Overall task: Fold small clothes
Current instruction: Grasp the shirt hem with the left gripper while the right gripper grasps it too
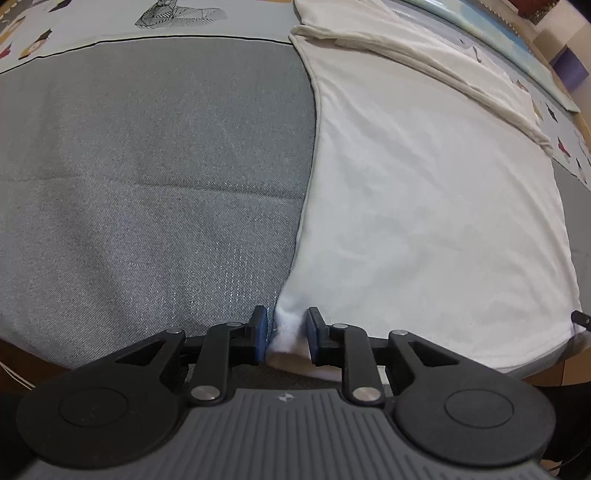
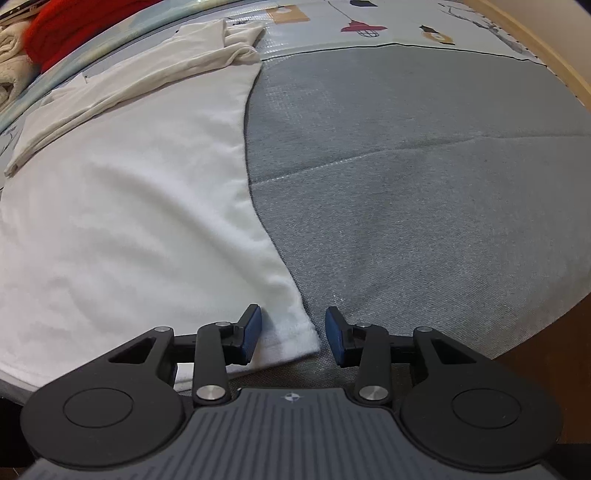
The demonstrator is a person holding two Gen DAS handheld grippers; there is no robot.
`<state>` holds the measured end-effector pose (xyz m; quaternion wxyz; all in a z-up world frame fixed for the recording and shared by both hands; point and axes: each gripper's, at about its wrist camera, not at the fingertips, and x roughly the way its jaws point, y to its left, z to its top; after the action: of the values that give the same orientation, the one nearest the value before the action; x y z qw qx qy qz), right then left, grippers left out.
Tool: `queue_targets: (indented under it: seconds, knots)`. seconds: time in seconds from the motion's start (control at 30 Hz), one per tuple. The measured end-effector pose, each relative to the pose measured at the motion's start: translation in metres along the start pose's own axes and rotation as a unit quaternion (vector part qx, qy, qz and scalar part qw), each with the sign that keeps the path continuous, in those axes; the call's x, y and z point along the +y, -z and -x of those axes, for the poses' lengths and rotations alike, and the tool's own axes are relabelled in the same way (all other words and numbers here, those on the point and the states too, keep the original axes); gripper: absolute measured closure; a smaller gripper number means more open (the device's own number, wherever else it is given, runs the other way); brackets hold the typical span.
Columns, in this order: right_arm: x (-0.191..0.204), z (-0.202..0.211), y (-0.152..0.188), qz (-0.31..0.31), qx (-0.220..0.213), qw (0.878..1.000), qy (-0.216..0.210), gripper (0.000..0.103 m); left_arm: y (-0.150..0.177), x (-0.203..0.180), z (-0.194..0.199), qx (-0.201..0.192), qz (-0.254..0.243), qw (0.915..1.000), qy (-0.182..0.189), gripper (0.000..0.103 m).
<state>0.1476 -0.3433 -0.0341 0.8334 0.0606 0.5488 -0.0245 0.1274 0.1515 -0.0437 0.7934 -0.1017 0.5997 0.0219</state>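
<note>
A white garment (image 1: pixel 424 206) lies flat on a grey mat (image 1: pixel 147 177), its cream sleeves folded across the far end (image 1: pixel 424 62). My left gripper (image 1: pixel 287 334) is closing on the garment's near left hem corner; bunched cloth sits between the blue pads, with a small gap left. In the right wrist view the same garment (image 2: pixel 129 221) fills the left half. My right gripper (image 2: pixel 293 334) is open, its jaws either side of the near right hem corner (image 2: pixel 299 339), which lies flat on the mat (image 2: pixel 424 203).
A patterned play mat (image 2: pixel 369 26) borders the grey mat at the far side. Red and cream clothes (image 2: pixel 55 29) are piled at the far left of the right wrist view. Brown floor (image 2: pixel 546 350) shows past the mat's near edge.
</note>
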Motion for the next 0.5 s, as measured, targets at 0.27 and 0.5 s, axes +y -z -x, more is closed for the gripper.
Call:
queue_targets:
  seconds: [0.27, 0.5]
  knots:
    - [-0.0004, 0.0044, -0.0012, -0.013, -0.012, 1.000, -0.003, 0.097, 0.0018, -0.0072, 0.0003, -0.006, -0.025, 0.9997, 0.004, 0.095]
    - [0.0033, 0.0016, -0.0003, -0.003, 0.002, 1.000, 0.003, 0.090, 0.0017, -0.0054, -0.0010, 0.000, -0.018, 0.9998, -0.003, 0.089]
